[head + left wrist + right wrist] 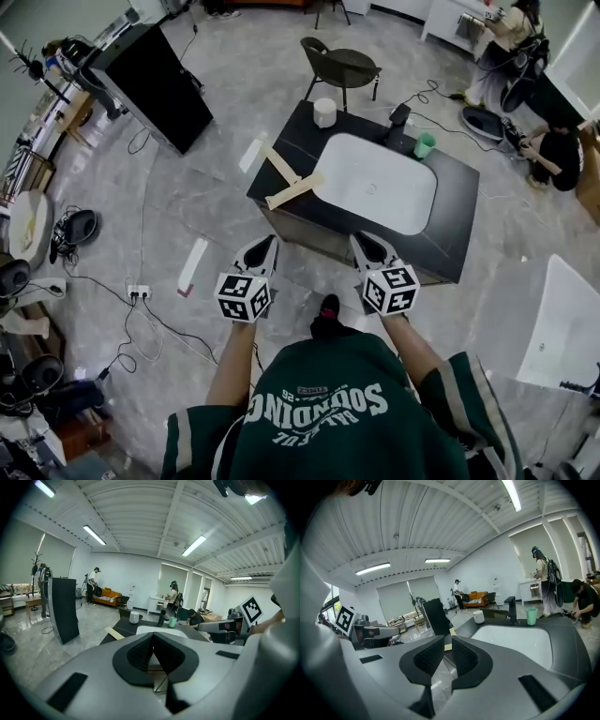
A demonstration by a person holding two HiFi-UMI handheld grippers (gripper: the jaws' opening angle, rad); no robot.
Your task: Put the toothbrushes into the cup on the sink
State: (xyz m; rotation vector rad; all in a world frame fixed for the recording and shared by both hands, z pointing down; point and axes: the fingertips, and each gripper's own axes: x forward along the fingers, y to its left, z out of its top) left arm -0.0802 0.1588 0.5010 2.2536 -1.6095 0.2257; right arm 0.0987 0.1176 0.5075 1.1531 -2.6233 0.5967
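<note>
A green cup (pixel 424 145) stands at the far edge of the dark counter (pixel 459 225), beside a black tap (pixel 399 115) and behind the white sink basin (pixel 375 183). The cup (pixel 173 621) is small and distant in the left gripper view, and the cup (pixel 531 616) stands right of the tap (pixel 512 610) in the right gripper view. I cannot make out any toothbrush. My left gripper (pixel 262 246) (pixel 153 637) and right gripper (pixel 367 242) (pixel 447 641) are side by side just short of the counter's near edge. Both are shut with nothing in them.
A white cylinder (pixel 324 112) sits at the counter's far left corner, and wooden strips (pixel 291 183) lie crossed at its left end. A chair (pixel 342 66) stands behind the counter and a black panel (pixel 155 84) to the left. Cables and a power strip (pixel 139 292) lie on the floor. People crouch at the back right (pixel 553 155).
</note>
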